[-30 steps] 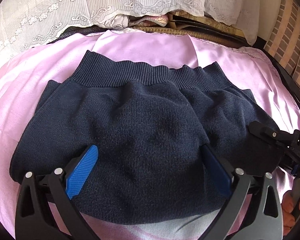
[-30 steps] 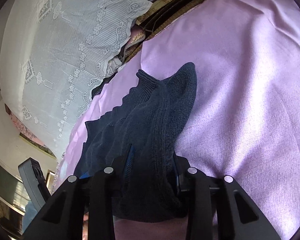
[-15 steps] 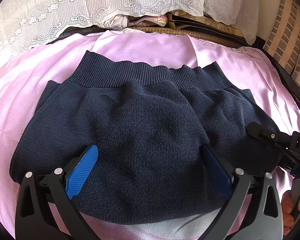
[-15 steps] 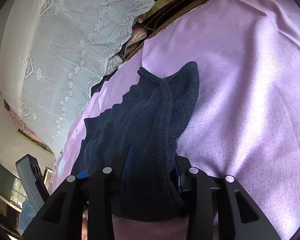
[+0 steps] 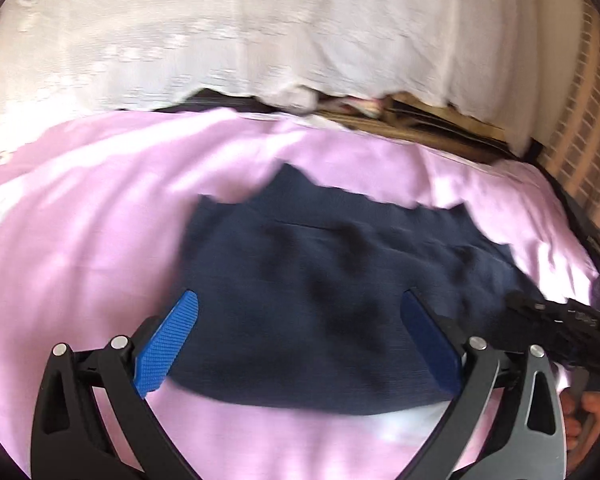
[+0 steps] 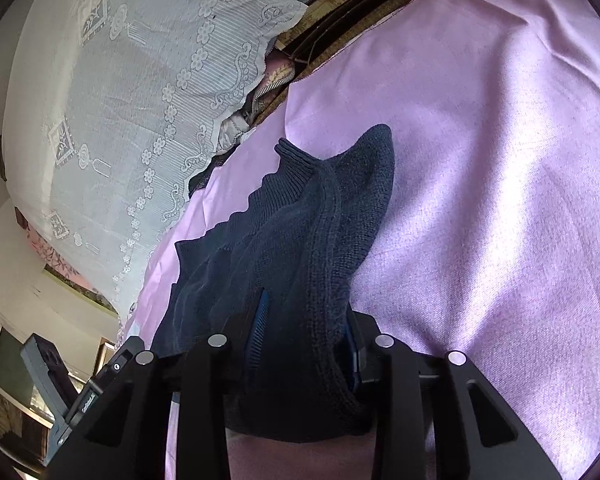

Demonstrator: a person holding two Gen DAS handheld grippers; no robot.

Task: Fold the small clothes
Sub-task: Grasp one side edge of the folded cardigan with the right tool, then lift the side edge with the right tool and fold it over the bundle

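A small dark navy knit garment lies on a pink sheet. The left wrist view is blurred by motion. My left gripper is open and empty, its blue pads spread over the garment's near edge. My right gripper is shut on the garment's right edge, and a bunched fold of the knit rises between its fingers. The right gripper also shows at the right edge of the left wrist view.
A white lace cloth hangs behind the sheet, with stacked brown fabric under it. A brick wall is at the right. In the right wrist view the pink sheet spreads wide to the right.
The left gripper has pulled back and tilted up, so the garment looks smaller and farther and more lace cloth shows. The right gripper keeps its hold and has barely moved.
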